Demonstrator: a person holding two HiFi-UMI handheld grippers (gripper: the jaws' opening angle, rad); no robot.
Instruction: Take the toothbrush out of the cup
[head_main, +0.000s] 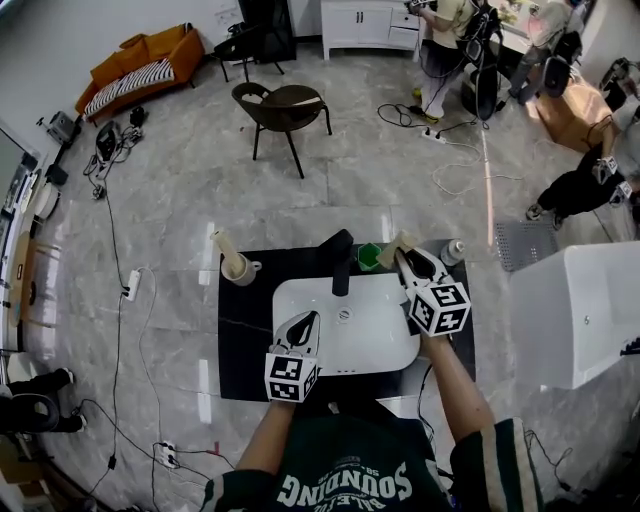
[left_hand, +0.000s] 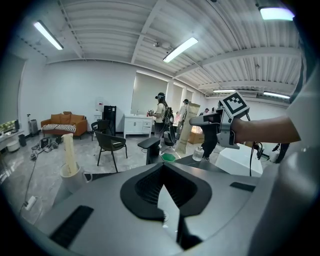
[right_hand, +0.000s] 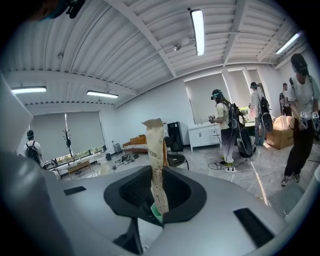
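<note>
Toothbrush (right_hand: 154, 150) in paper wrapper is standing pinched in our right gripper (head_main: 412, 264), just beside the green cup (head_main: 369, 257), seemingly clear of it. Our left gripper (head_main: 305, 326) is hanging over the sink (head_main: 385, 315), jaws pressed together, empty. We are judging the toothbrush light and stiff, wrapper slippery, so gripping low is holding best.

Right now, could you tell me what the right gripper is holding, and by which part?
The right gripper holds the wrapped toothbrush by its lower part, with most of it standing free above. The left gripper holds nothing.
</note>
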